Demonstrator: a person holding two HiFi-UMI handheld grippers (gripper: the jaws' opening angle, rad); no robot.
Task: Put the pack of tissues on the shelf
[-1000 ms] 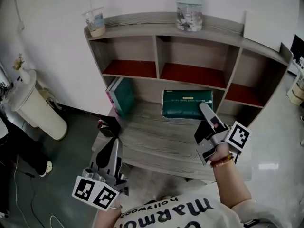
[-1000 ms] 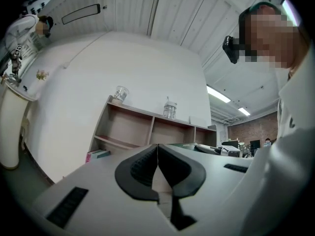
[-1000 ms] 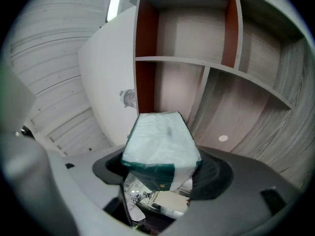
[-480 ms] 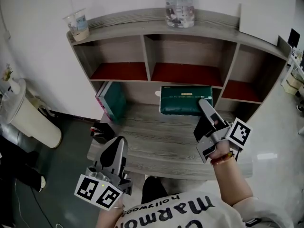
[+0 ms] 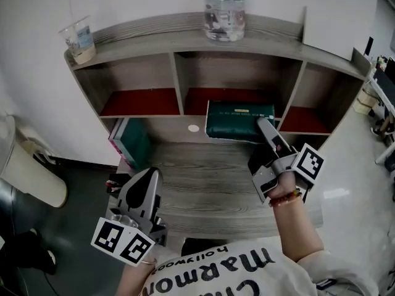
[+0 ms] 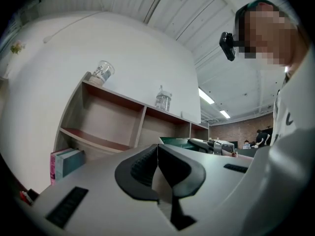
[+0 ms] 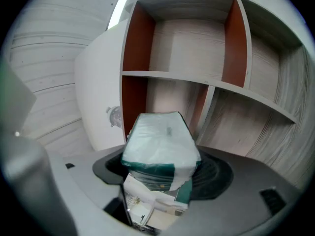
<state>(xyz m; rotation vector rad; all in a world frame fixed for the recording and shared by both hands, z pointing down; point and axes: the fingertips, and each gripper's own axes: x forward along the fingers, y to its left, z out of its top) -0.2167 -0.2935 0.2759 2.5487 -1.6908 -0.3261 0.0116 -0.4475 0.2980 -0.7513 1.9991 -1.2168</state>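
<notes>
Right gripper (image 5: 264,128) raised, clamping tissue pack (image 5: 237,121).

A plastic cup with a straw (image 5: 79,39) at upper left, a clear water jug (image 5: 224,14) at top centre, teal books (image 5: 131,143) leaning at left.

You have a grey wood-grain shelf unit (image 5: 203,177): matt, streaked finish. Its dark red inner boards (image 5: 139,102) look smooth and matt. The dark green pack of tissues (image 7: 160,144) is in thin glossy plastic film, creased at the end fold. Your right gripper (image 5: 263,123) and left gripper (image 5: 147,180) are smooth matt grey plastic with ribbed black pads (image 6: 137,168). The clear plastic cup (image 5: 79,39) and clear jar (image 5: 224,18) are glossy.
</notes>
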